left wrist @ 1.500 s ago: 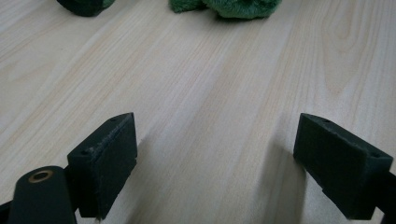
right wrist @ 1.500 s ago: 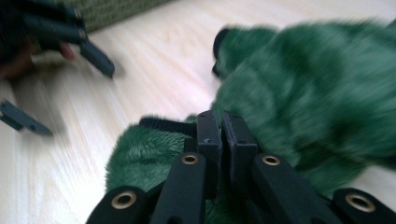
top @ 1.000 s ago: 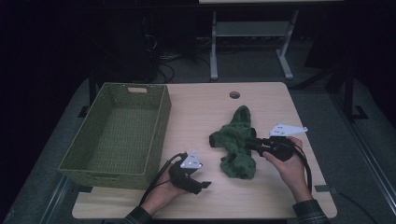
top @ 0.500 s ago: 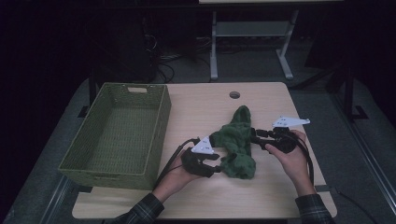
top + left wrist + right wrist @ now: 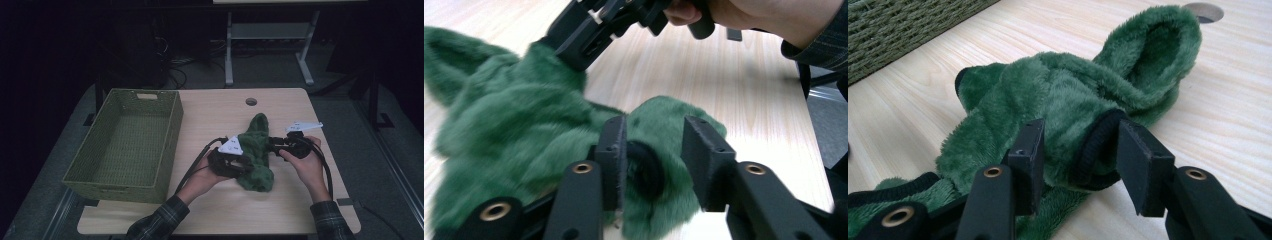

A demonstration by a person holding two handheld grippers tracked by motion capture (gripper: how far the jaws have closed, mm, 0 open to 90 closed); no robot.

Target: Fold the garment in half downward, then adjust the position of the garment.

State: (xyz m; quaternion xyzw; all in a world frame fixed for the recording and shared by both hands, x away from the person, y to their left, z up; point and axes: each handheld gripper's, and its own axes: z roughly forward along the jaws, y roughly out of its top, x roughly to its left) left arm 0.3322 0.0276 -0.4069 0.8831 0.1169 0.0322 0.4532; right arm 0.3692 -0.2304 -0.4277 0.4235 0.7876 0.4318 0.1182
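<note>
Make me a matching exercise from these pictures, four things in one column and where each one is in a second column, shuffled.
Things:
1. woven basket
2. green plush garment
3. left gripper
4. round hole

Places:
A. in the tabletop at its far edge
B. on the left part of the table
C. at the garment's left side
D. between the two grippers

Pairs: 1-B, 2-D, 3-C, 4-A

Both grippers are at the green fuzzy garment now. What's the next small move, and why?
Probably close the left gripper. Its jaws stand apart around a fold of the green fleece garment with a black trim edge between them, not yet pinching. The right gripper already has cloth and black trim filling its jaws on the other side. With both holding, the garment could be lifted toward the wicker basket.
</note>
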